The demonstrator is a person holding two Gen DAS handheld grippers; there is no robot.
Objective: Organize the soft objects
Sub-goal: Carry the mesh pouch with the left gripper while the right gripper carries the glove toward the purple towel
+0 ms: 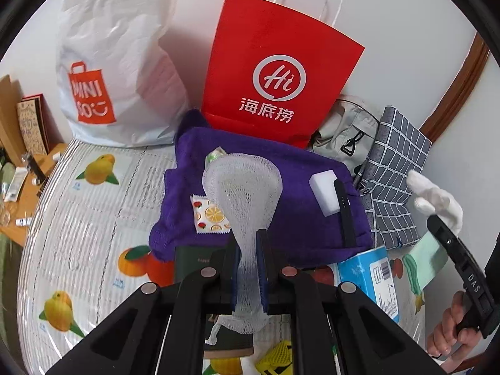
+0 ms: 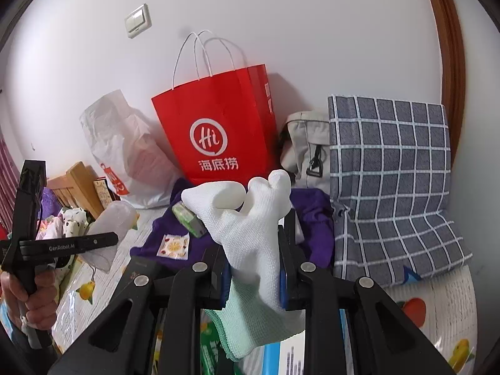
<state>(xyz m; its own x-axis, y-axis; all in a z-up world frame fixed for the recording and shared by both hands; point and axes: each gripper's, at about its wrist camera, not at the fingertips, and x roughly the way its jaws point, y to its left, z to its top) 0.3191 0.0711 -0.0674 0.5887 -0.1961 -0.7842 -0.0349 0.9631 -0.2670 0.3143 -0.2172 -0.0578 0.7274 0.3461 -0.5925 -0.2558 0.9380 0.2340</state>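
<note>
Left gripper (image 1: 248, 268) clamped on white mesh pouch (image 1: 242, 187) (above purple towel (image 1: 281, 193)). Right gripper (image 2: 254, 268) pinching white glove (image 2: 250, 228), mint cloth (image 2: 240, 328) beneath.

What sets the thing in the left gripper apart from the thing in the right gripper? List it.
The left gripper pinches a white mesh net pouch, see-through and fanning wide. The right gripper pinches a white knit glove, opaque, with stubby fingers sticking up. Both are white, soft and held upright between shut fingers.
</note>
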